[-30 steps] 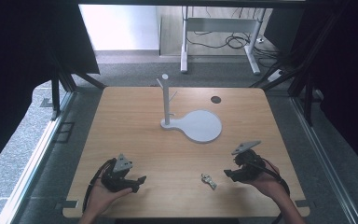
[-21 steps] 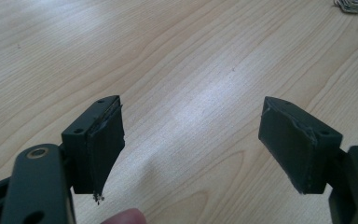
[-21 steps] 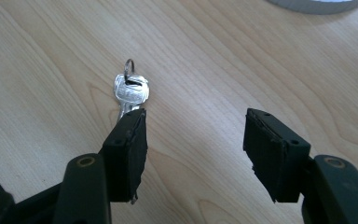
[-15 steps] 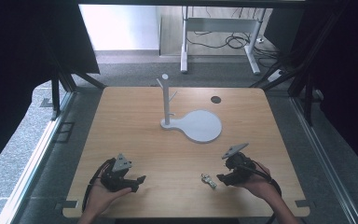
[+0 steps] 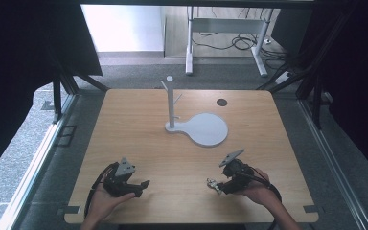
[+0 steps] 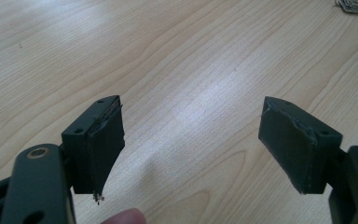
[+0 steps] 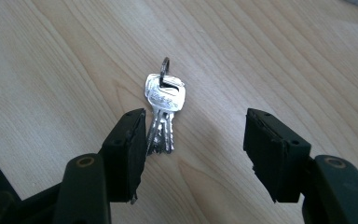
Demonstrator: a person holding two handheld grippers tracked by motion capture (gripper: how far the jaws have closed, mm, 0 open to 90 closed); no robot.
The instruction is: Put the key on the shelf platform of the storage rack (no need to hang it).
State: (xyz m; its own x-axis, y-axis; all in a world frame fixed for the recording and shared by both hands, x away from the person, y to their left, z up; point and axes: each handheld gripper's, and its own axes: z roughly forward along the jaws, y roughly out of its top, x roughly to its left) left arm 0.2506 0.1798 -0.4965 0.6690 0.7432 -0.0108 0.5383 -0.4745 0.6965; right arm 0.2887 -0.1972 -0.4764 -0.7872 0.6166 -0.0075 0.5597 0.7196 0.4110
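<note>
While both hands sit at the near edge of the wooden table [image 5: 139, 129], the high view puts the left gripper [image 5: 143, 184] at lower left, jaws apart w/ nothing between them. Right gripper [image 5: 219, 184] is at lower right, its tips just beside a small bunch of keys [image 5: 213, 183] lying flat on the wood. Farther back, approx. mid-table, a white stand [image 5: 171, 103] w/ short pegs rises upright from a white round base plate [image 5: 207, 129]; a dark round spot [image 5: 222, 102] lies near the far right part of the table.

Left gripper view: left gripper [image 6: 191, 144] stands wide open over bare wood, pads worn at the edges, holding nothing. A fingertip [image 6: 123, 217] shows at the bottom edge.

Right gripper view: right gripper [image 7: 196, 140] is open about halfway, gripping nothing. The keys [image 7: 163, 112] lie on the table w/ blades pointing toward the camera, just inside the left-hand jaw; whether they touch it I can't tell. Their ring is at the far end. Some embossed marking on the top key's head is too small to read. No other writing is legible anywhere.
</note>
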